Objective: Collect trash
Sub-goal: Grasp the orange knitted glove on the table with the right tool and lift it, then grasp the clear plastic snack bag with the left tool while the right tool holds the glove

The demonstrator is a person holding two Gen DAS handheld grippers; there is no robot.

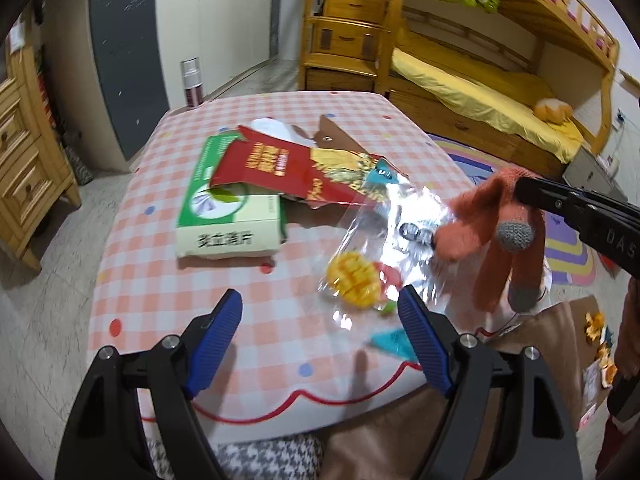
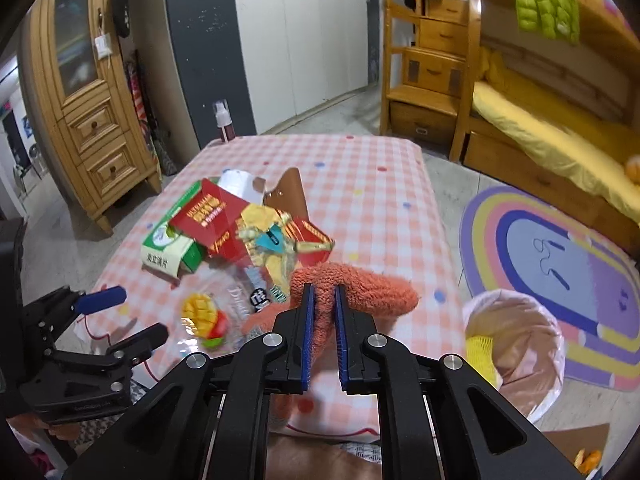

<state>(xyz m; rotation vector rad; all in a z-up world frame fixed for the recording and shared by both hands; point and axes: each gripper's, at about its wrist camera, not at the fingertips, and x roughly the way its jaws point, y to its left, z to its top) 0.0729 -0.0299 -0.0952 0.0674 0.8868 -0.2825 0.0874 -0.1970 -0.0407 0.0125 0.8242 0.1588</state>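
Now my right tongs (image 2: 324, 300) pinch the orange glove (image 2: 360, 284), its fingers hanging long over the tabletop (image 2: 380, 184); the bin (image 2: 516, 308) lies just right. My left tongs (image 1: 320, 312), wide, face the wrapper (image 1: 384, 248).

We see the worktop (image 1: 168, 280) in a pink checked cloth | on it a green box (image 1: 224, 216), a red carton (image 1: 280, 168) leaning over the box, a clear wrapper (image 1: 384, 248) near the front edge | brown card (image 1: 340, 136) behind the carton.
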